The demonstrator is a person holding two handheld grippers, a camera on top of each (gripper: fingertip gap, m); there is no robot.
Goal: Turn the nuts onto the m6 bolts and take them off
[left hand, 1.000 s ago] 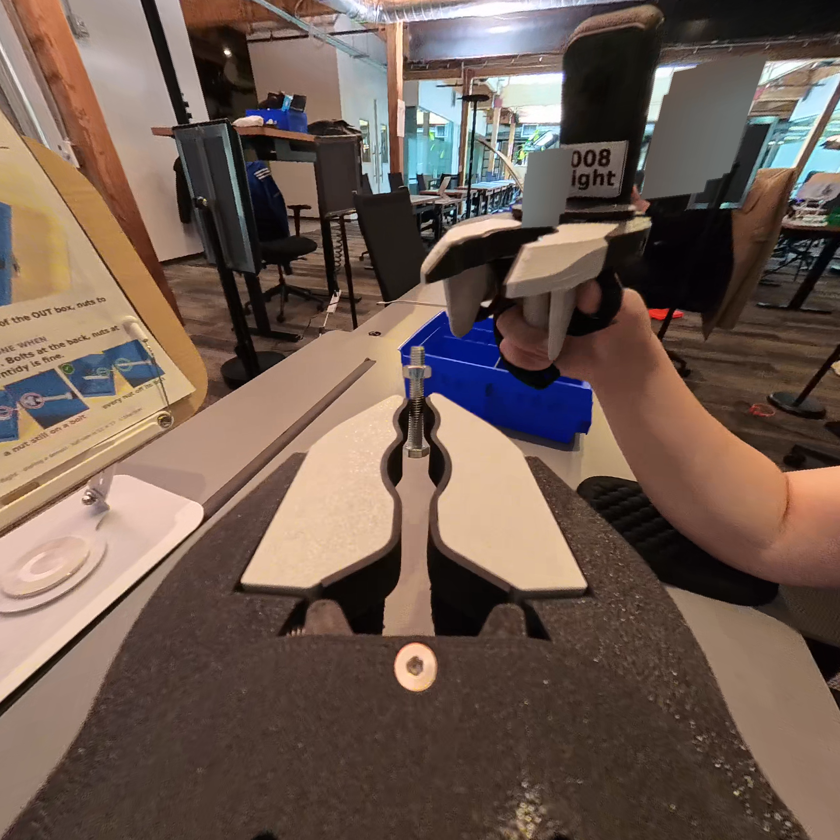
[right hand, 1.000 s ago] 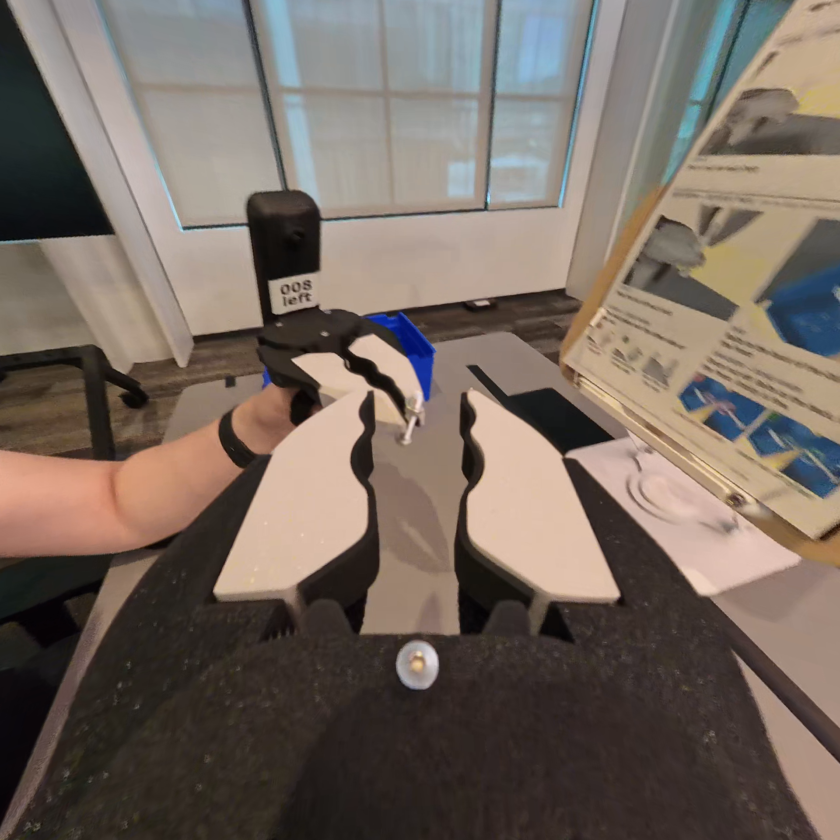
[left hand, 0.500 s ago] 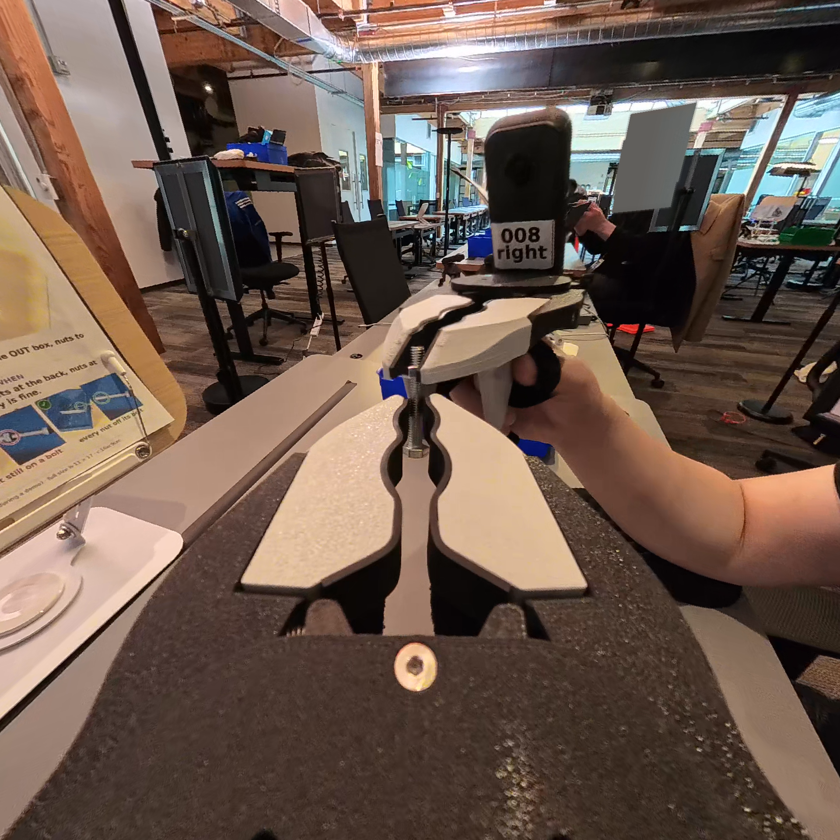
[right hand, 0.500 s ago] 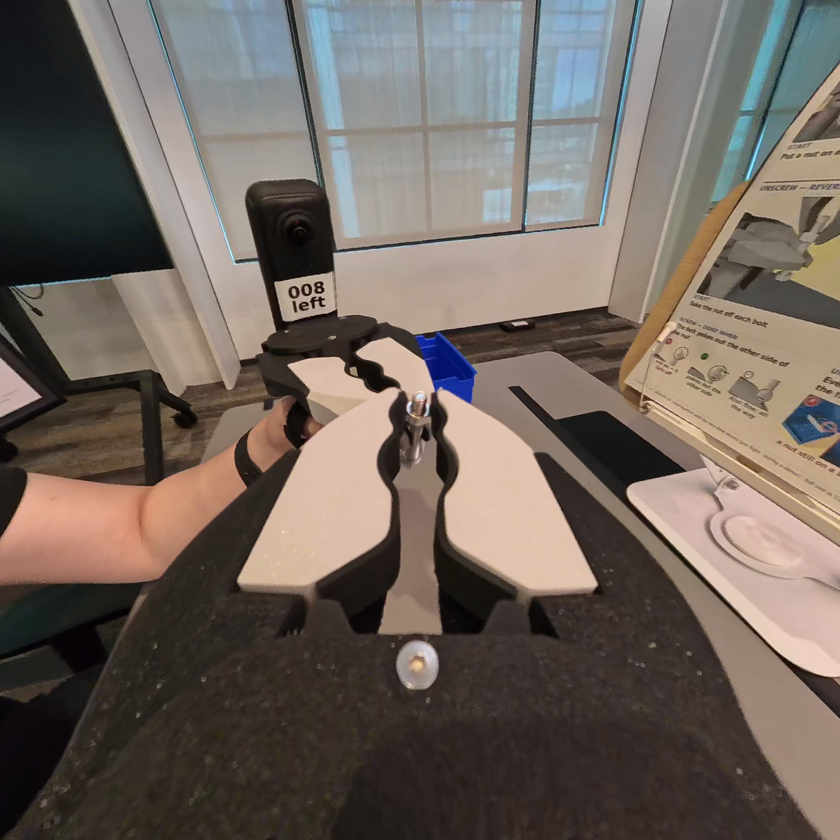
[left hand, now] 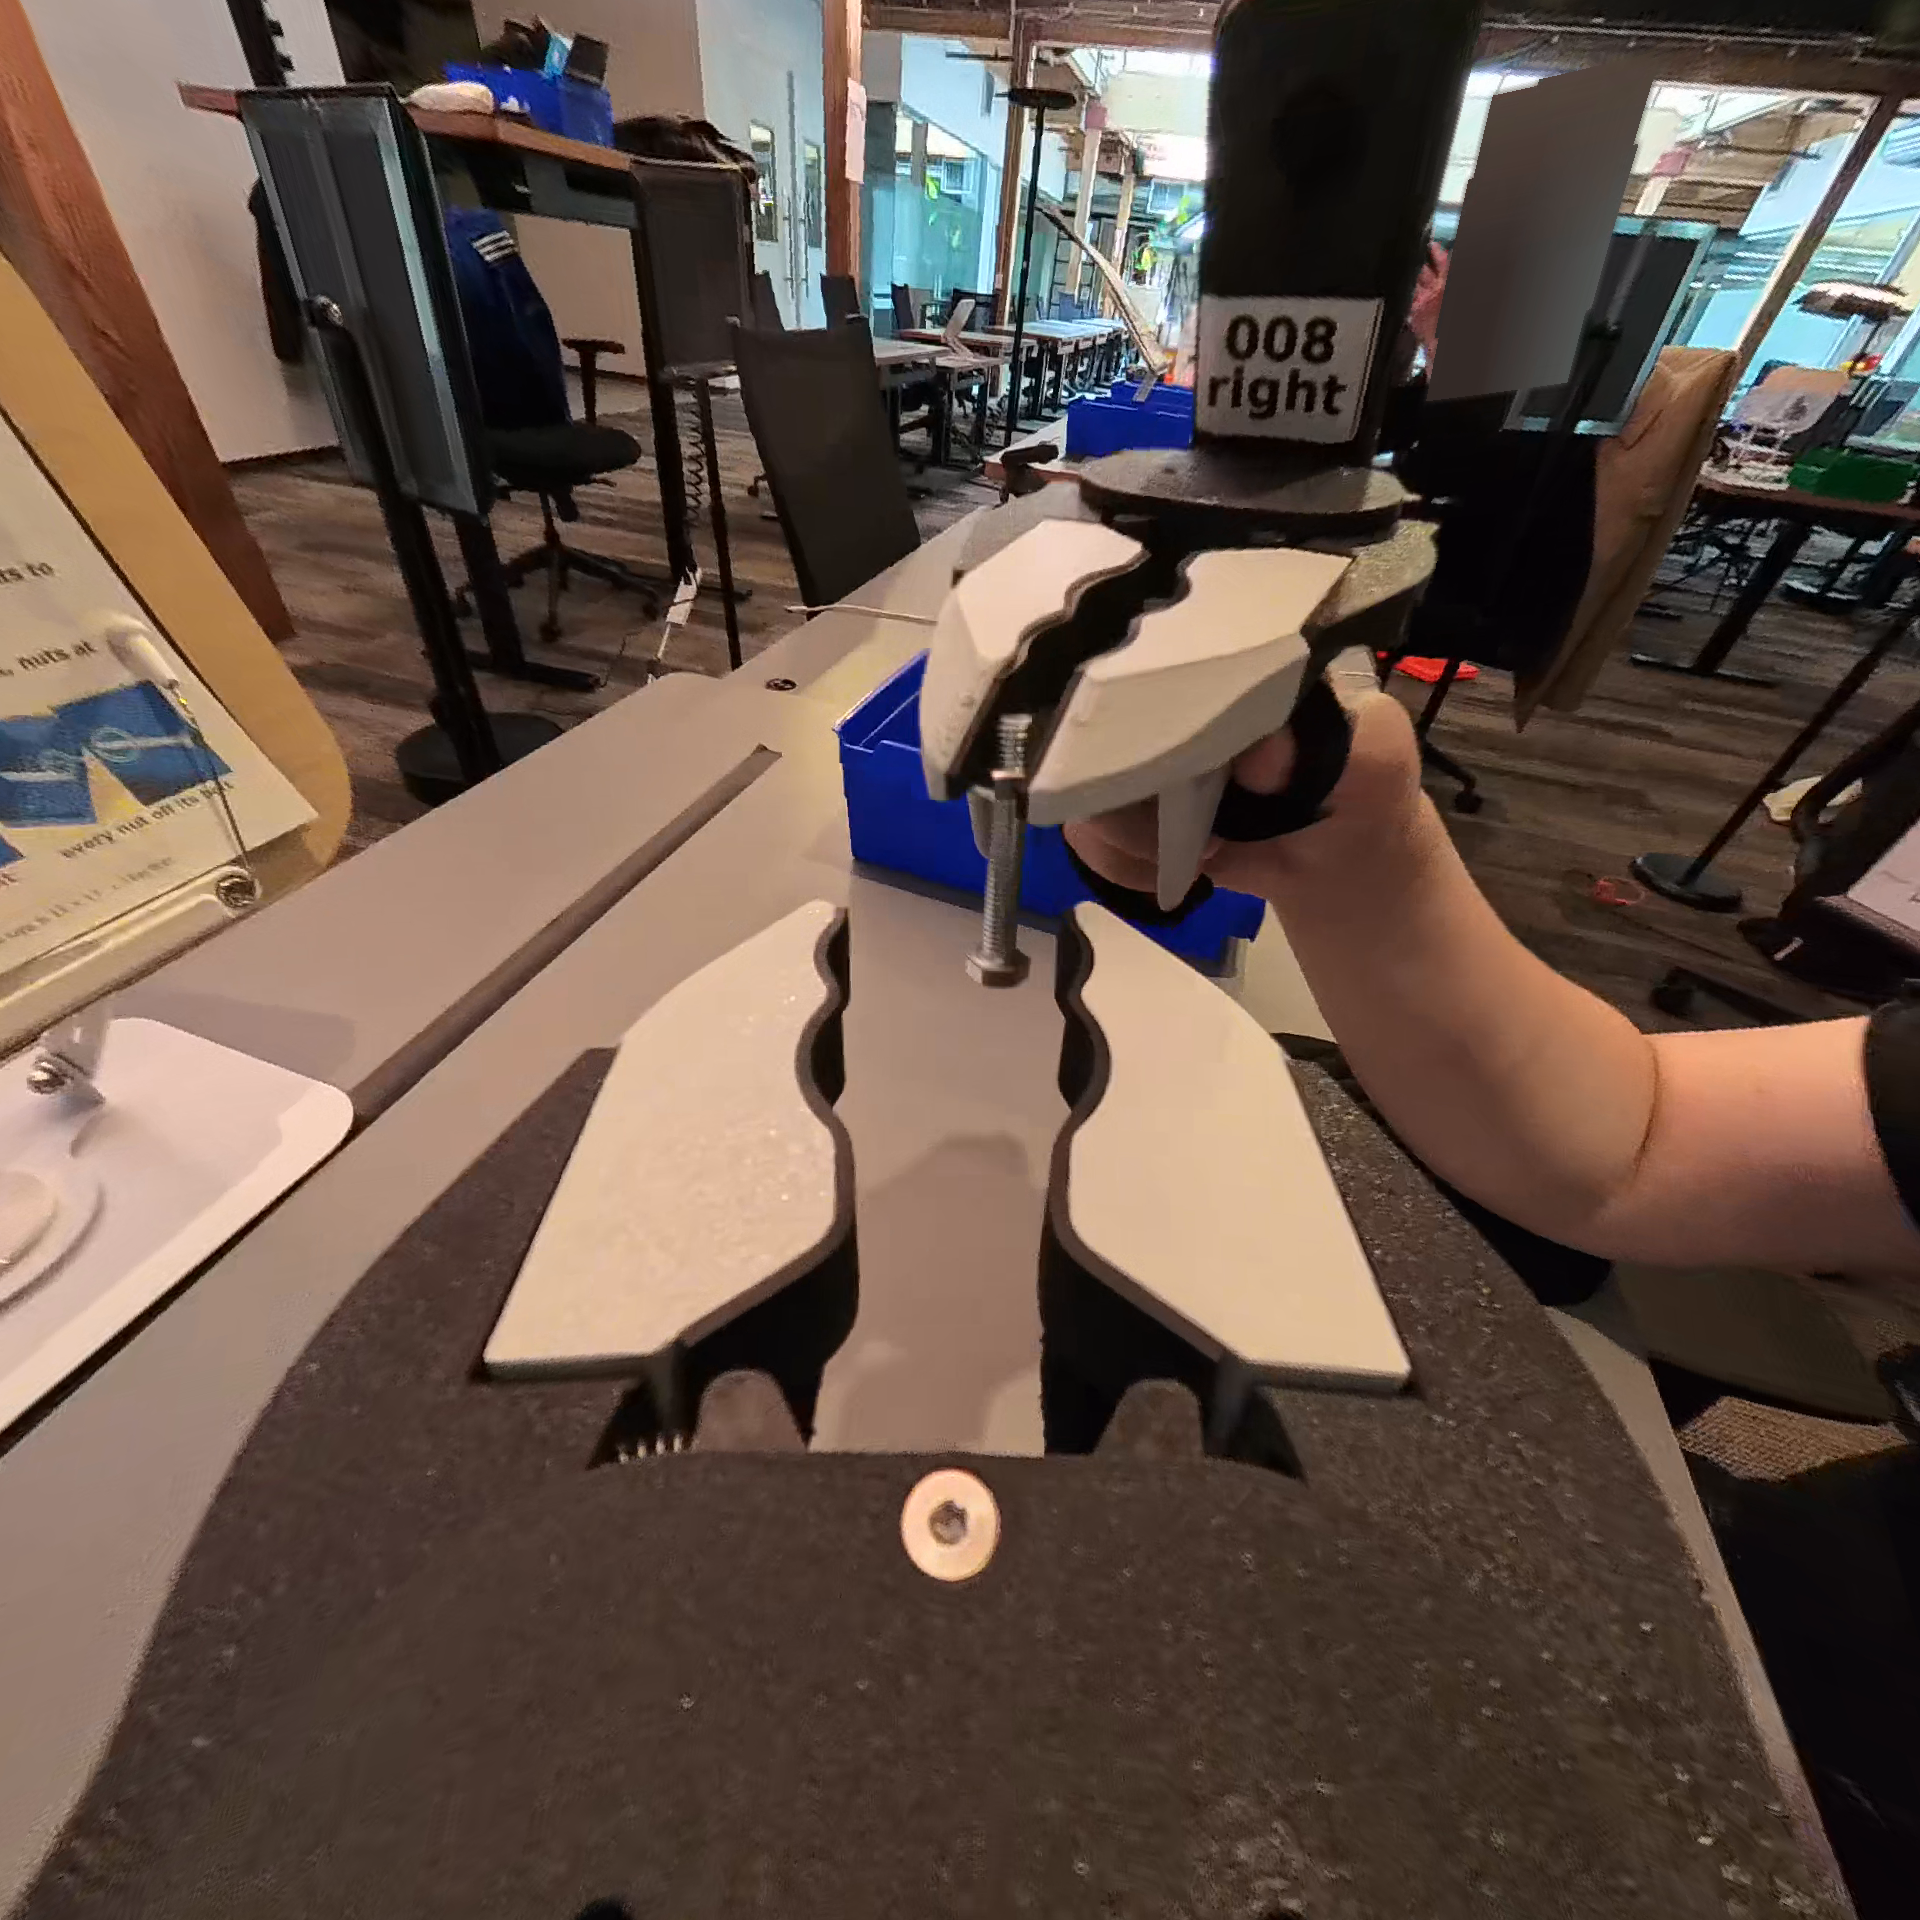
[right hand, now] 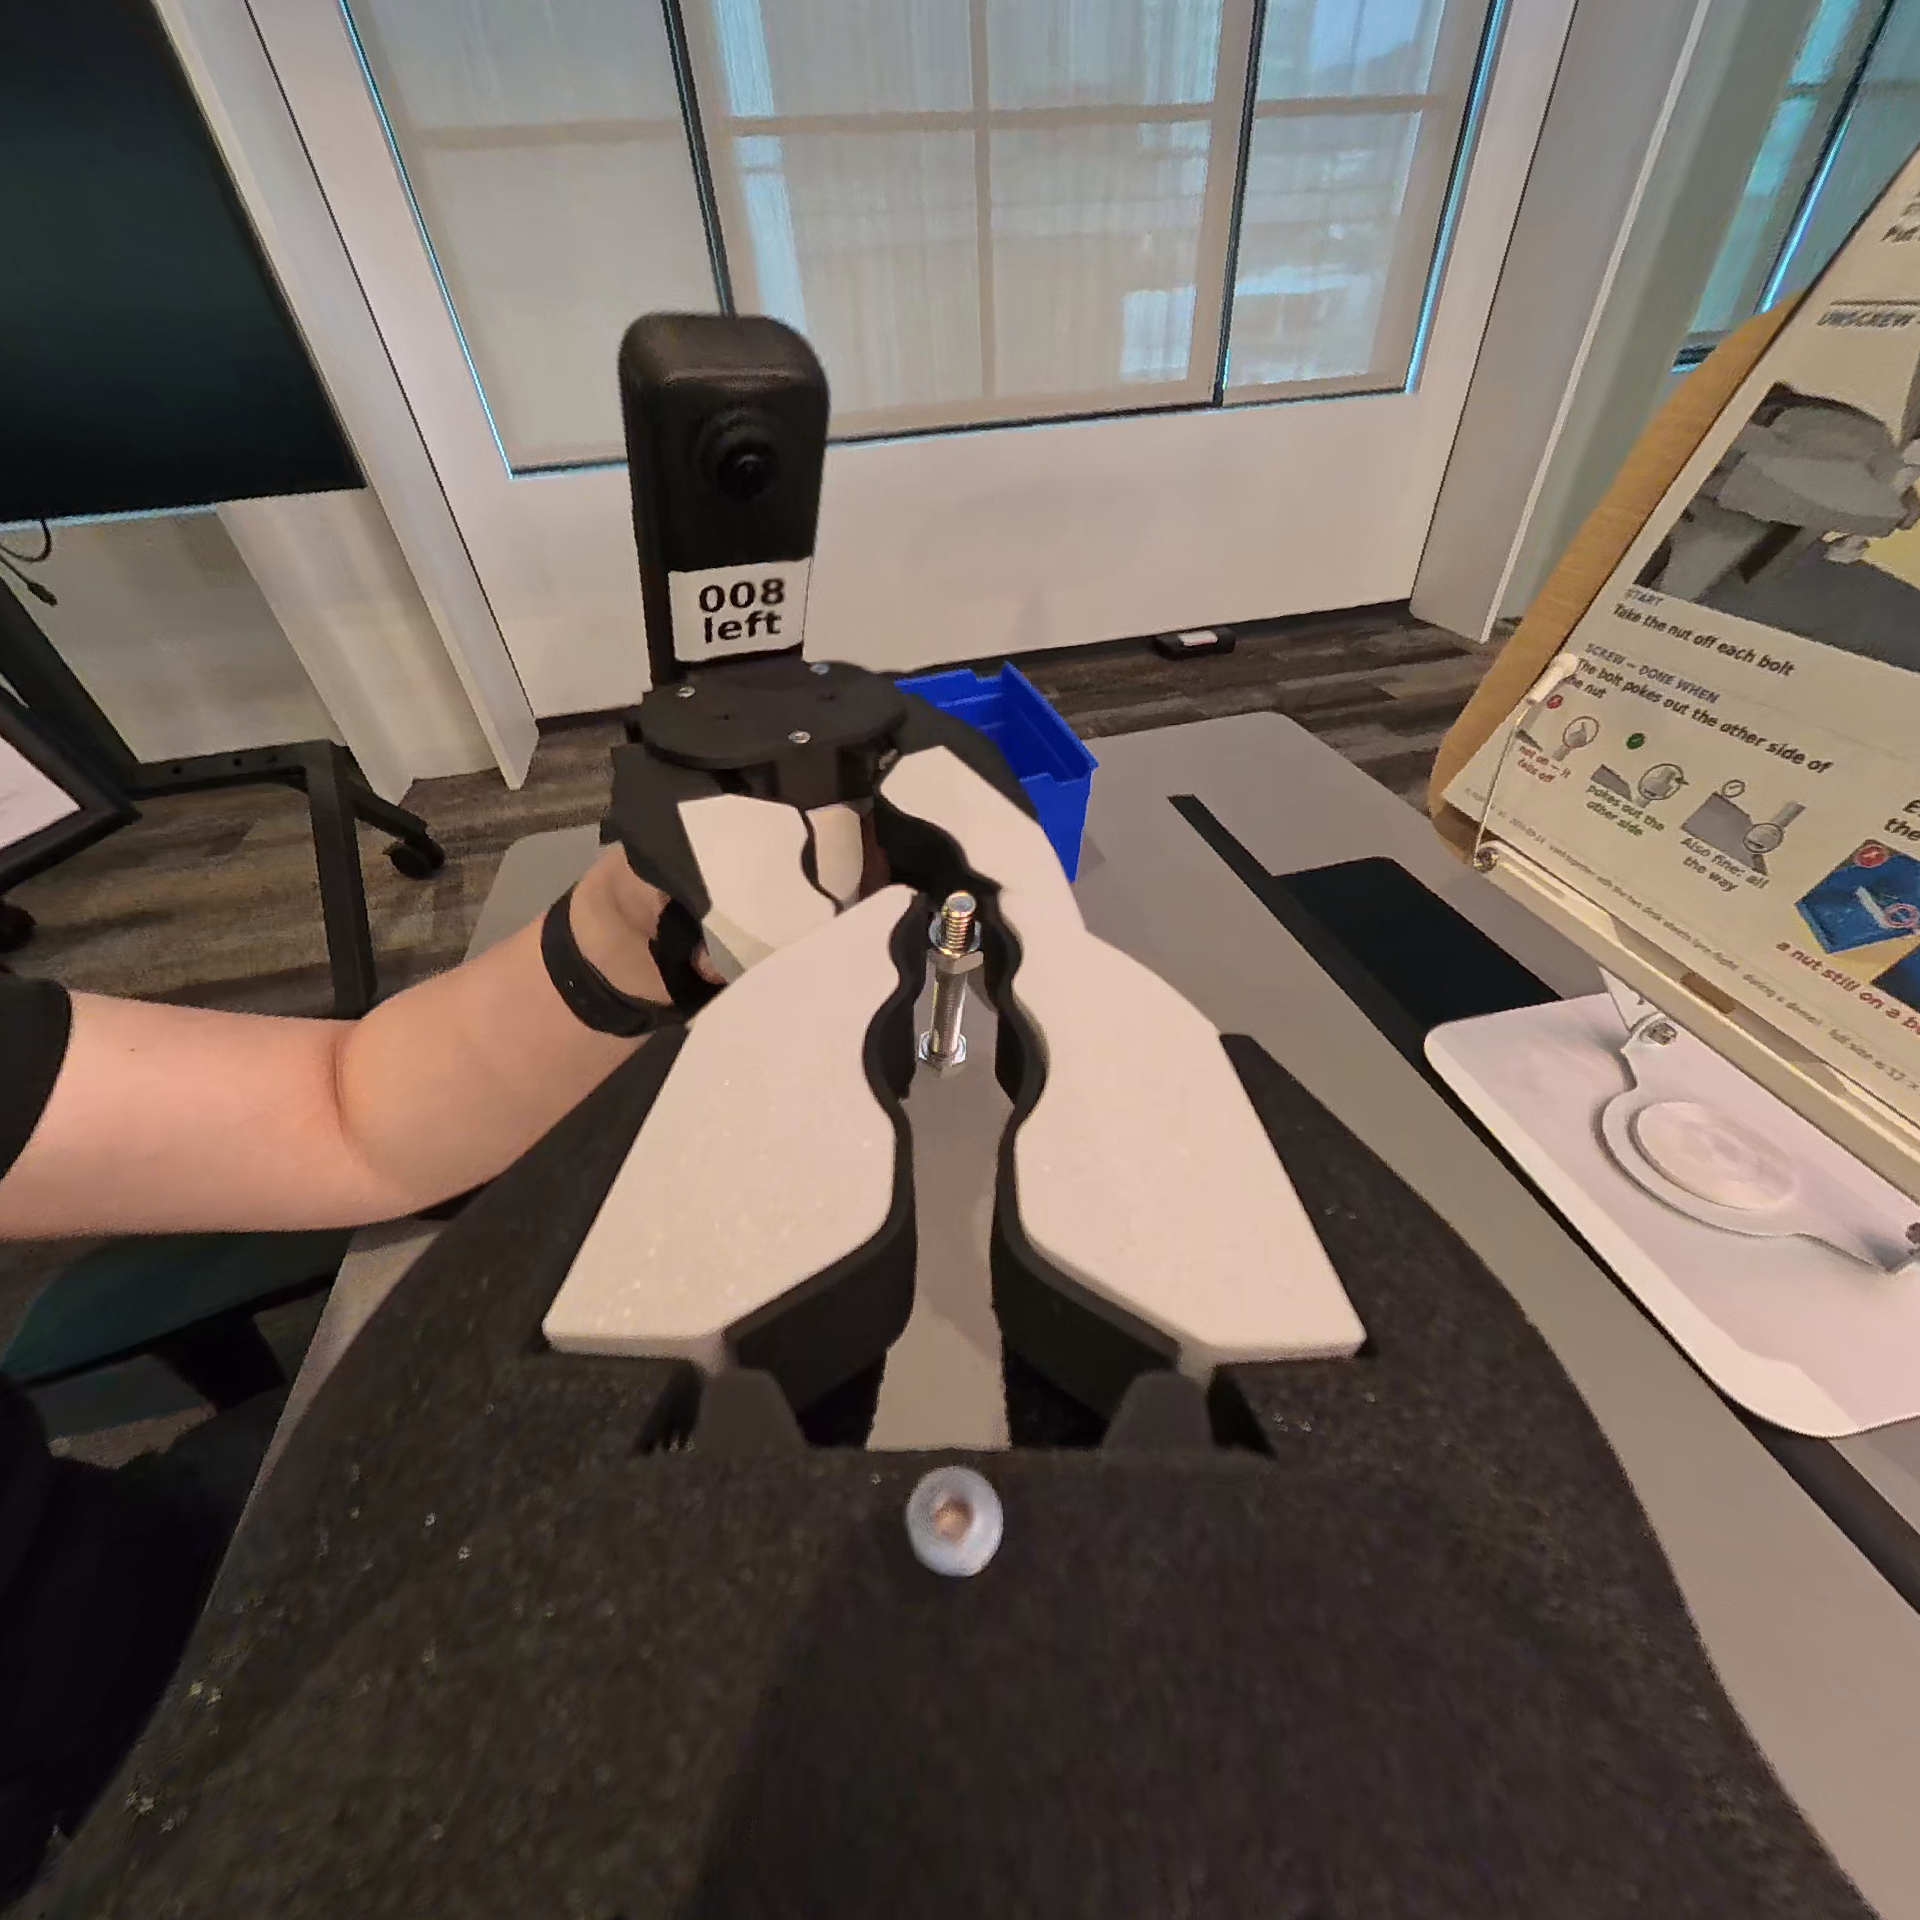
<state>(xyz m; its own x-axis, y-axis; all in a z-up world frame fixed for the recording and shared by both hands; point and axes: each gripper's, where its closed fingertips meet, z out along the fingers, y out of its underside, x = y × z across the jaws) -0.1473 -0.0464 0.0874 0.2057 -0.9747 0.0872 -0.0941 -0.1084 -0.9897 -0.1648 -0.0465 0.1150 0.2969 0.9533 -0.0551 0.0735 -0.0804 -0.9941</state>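
Observation:
A silver M6 bolt [left hand: 1000, 862] hangs head down from my right gripper [left hand: 1003, 764], which is shut on its upper threaded end. In the right wrist view the bolt [right hand: 943, 1013] stands between that gripper's closed fingers, threads up, with a nut [right hand: 954, 961] near the top in the finger notch. My right gripper [right hand: 948, 920] holds it above the grey table [left hand: 520, 883]. My left gripper [left hand: 951, 925] is open and empty, its fingers on either side of the bolt head and just below it, not touching. The left gripper also shows in the right wrist view [right hand: 831, 862], behind the bolt.
A blue bin [left hand: 904, 800] stands on the table behind the grippers, also in the right wrist view [right hand: 1029, 748]. An instruction board [right hand: 1714, 727] on a white base [right hand: 1662, 1195] stands along one side. Office chairs and desks stand beyond the table. Less than 4 cm separates the two grippers' tips.
My right gripper came in and shut on the bolt's top end. My left gripper then opened and let the bolt go, so the right gripper alone holds it.

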